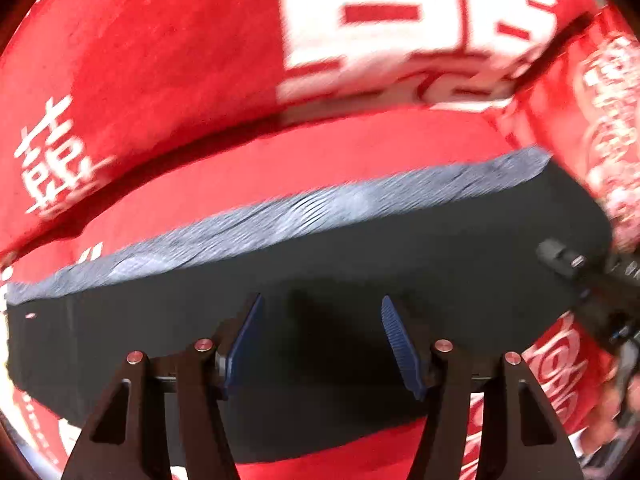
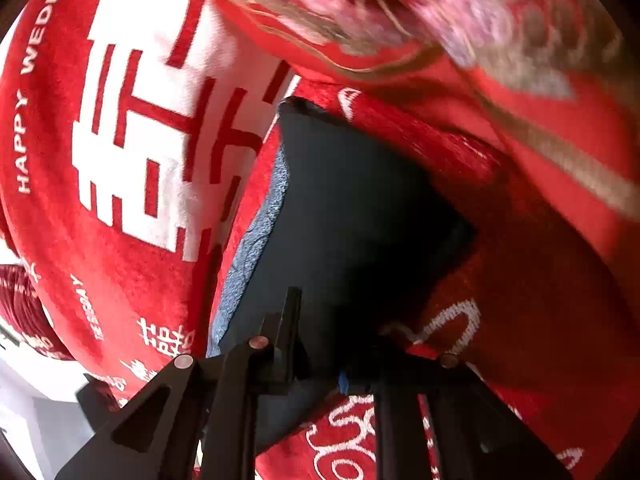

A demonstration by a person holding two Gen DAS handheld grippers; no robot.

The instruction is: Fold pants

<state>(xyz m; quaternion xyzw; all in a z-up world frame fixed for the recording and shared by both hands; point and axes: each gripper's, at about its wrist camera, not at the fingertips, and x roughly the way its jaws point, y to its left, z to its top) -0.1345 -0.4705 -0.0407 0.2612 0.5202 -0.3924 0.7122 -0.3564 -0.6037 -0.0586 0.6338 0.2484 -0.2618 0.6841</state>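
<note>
Pants (image 1: 360, 280) lying as dark folded slab on red printed blanket (image 1: 160, 60), grey fleecy lining (image 1: 320, 208) showing along far edge. Left gripper (image 1: 320, 344) hovering over pants, jaws standing apart, nothing between blue pads (image 1: 400, 344). Right gripper (image 2: 340, 360) sitting nearly closed at near edge of pants (image 2: 352, 208); whether cloth is pinched cannot be told, fingertips lost in shadow. Advice for step: be gripping both layers squarely, be keeping edges aligned while carrying fold over. No containers showing.

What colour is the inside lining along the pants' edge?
Heathered grey-blue fleece lining against the dark navy-black pants; clearest in the left wrist view.
</note>
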